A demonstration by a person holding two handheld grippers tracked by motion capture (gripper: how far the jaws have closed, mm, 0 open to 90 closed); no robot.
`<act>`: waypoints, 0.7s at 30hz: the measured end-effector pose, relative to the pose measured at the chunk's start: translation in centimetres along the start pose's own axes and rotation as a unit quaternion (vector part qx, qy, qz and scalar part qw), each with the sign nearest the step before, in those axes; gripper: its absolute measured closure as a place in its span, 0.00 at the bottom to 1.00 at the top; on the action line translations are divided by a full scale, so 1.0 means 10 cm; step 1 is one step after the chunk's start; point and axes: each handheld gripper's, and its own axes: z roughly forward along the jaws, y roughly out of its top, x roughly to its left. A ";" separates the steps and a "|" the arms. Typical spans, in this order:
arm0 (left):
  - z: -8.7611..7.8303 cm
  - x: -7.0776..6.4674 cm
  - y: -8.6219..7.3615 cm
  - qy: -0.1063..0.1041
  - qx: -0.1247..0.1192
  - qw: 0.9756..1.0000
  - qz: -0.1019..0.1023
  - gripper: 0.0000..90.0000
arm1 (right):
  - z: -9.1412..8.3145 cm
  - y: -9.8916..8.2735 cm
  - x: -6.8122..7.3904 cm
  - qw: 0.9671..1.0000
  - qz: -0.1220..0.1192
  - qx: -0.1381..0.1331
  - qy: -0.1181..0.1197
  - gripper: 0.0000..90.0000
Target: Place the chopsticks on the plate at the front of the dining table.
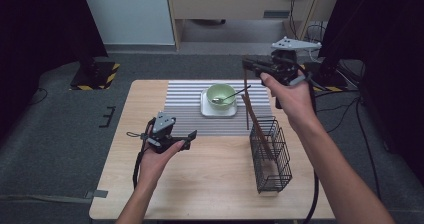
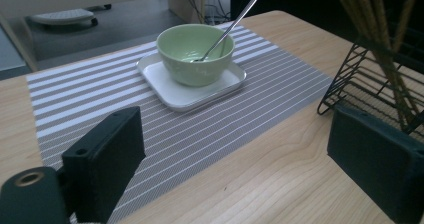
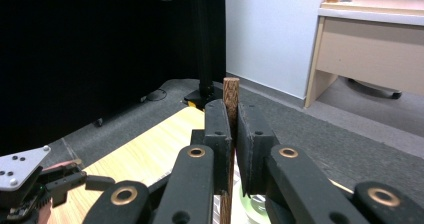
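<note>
Left claw (image 1: 191, 136) held low, jaws wide apart, right claw (image 1: 246, 64) raised high, jaws clamped together

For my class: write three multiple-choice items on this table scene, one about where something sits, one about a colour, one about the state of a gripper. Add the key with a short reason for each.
1. Where does the bowl sit?
A. in the wire basket
B. on the white square plate
C. on bare wood

2. What colour is the bowl?
A. pale green
B. red
C. black

3. What is the right gripper doing?
A. lying open on the table
B. gripping the spoon
C. shut on a brown chopstick

Key: B, the white square plate lies under the bowl on the striped mat; A, its pale green shows in the left gripper view; C, the fingers clamp the brown chopstick, held upright above the table beside the wire basket, while the spoon rests in the bowl.
</note>
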 end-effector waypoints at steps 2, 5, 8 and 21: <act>0.05 -0.03 0.02 -0.009 0.000 1.000 -0.004 0.12 | 0.09 -0.03 0.03 1.000 0.003 0.001 0.002 0.94; 0.13 -0.09 0.04 -0.025 0.001 1.000 -0.005 0.14 | 0.24 -0.09 0.07 1.000 0.006 0.003 0.007 0.94; 0.21 -0.19 0.07 -0.033 0.010 0.999 0.010 0.16 | 0.36 -0.13 0.11 1.000 0.009 0.002 0.009 0.94; 0.46 -0.43 0.17 -0.066 -0.009 0.998 0.022 0.46 | 0.55 -0.25 0.26 0.999 0.036 -0.007 0.018 0.94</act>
